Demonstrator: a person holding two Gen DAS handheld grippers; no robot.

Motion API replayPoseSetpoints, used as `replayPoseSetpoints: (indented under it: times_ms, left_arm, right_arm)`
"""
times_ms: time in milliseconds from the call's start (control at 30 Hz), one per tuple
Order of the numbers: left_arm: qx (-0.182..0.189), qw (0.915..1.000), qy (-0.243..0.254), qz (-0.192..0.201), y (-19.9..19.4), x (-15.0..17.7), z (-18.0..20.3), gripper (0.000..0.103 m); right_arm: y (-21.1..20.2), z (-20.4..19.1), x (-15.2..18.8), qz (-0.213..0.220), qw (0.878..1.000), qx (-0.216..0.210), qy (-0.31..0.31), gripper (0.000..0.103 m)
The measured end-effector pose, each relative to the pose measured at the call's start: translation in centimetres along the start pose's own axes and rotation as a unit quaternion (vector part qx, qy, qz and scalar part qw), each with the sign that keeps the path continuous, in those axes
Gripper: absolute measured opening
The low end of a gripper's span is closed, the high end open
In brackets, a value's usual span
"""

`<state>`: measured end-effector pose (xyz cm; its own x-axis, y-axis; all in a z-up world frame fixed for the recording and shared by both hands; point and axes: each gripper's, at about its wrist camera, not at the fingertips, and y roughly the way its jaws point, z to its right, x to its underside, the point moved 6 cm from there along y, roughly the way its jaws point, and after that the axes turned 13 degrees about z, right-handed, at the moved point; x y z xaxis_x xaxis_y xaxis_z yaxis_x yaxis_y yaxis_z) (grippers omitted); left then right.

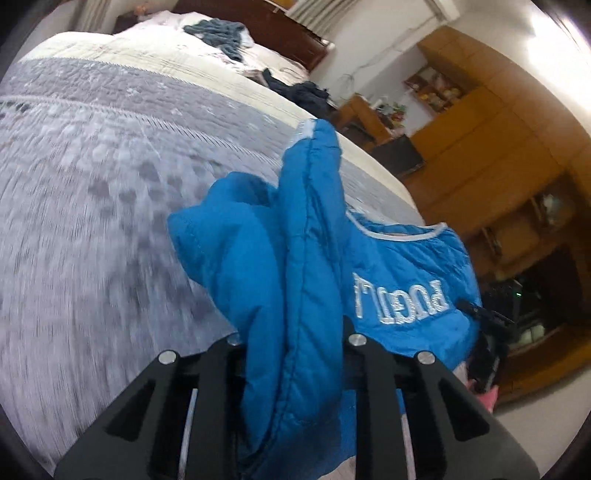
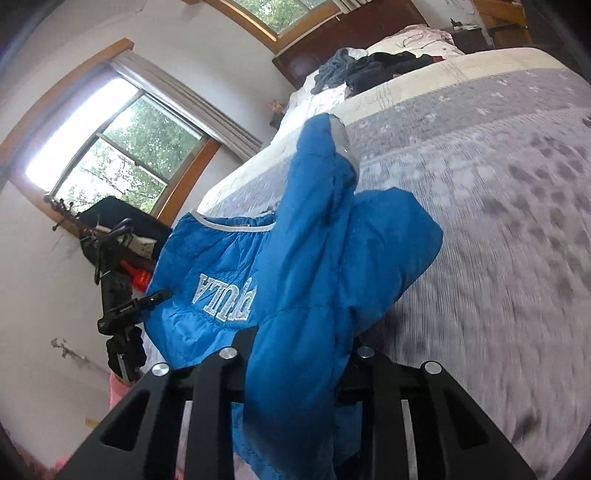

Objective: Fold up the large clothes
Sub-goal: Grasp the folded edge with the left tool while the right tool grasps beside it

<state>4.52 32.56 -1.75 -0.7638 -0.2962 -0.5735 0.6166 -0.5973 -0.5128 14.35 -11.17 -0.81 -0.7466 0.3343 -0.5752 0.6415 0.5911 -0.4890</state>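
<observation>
Jacket: a big blue puffy jacket (image 1: 295,258) with white letters sewn on it was held up over the bed (image 1: 92,166). It hung between the two tools, and each tool had one bunched part of it.
Left tool: the left tool (image 1: 293,343) was pinching a thick fold of the jacket. The fold came out from between its two black fingers (image 1: 360,369) and stood up in front of the camera, with a pale cuff at its tip.
Right tool: the right tool (image 2: 295,354) was pinching another thick fold of the jacket (image 2: 295,277). That fold also rose straight up from between its fingers (image 2: 218,380).
Letters: in both views the white letters were upside down, on the part of the jacket stretched between the two tools.
Other tool seen: in the right wrist view the left tool showed as a black shape (image 2: 118,295) touching the far edge of the jacket.
Bed: it had a grey spotted cover (image 2: 498,221). It looked blurry.
Far end of bed: some dark clothes (image 1: 221,33) lay in a heap near the pillows, well apart from the jacket.
</observation>
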Motion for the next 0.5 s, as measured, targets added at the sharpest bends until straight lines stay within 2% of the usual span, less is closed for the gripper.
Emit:
replayPoseSetpoints:
  times_ms: [133,267,367,500]
  left_arm:
    - [0.012,0.9997,0.020,-0.004,-3.9,4.4,1.8,0.019]
    - [0.011,0.9993,0.034,-0.007,-6.9,8.6,2.3,0.019]
    - [0.000,0.9989,0.046,-0.012,-7.5,11.1,1.7,0.021]
    - [-0.030,0.9983,0.047,-0.015,-6.1,13.0,-1.4,0.026]
  right_arm:
    - [-4.3,-1.5,3.7,-0.003,1.000,-0.001,-0.012,0.027]
    - [-7.0,-2.6,7.2,-0.006,1.000,0.006,-0.024,0.027]
    - [-7.5,-2.5,9.4,-0.014,0.999,0.017,-0.031,0.028]
    - [-6.4,0.0,11.1,-0.027,0.999,0.036,-0.012,0.029]
